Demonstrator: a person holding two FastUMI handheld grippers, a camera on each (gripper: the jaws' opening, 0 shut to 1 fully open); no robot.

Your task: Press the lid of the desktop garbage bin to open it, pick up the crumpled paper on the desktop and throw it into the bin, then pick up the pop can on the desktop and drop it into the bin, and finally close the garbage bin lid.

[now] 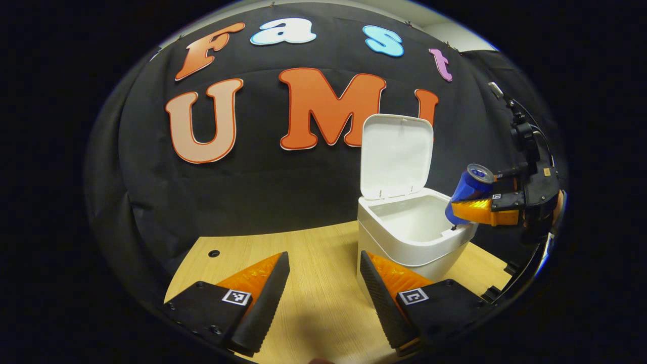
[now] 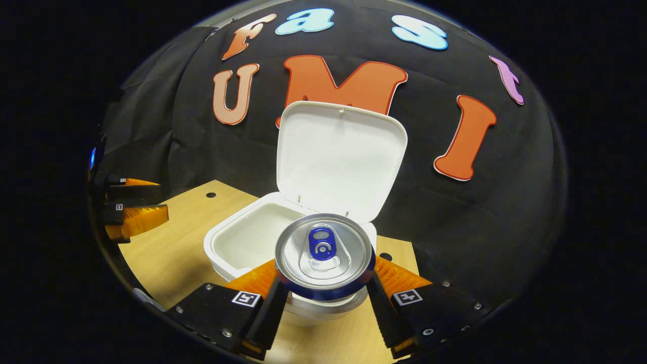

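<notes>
**Can over open bin**

With the lid (image 2: pixel 341 156) up, the right gripper (image 2: pixel 323 303) is clamped on the pop can (image 2: pixel 323 253) at lower centre, above the bin (image 2: pixel 237 247) rim. Left gripper (image 1: pixel 323 298), bottom of frame: fingers apart, nothing between them, low over the desktop (image 1: pixel 313 253).

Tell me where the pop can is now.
The pop can sits clamped in the right gripper, held over the open bin, at its right rim in the left gripper view.
</notes>
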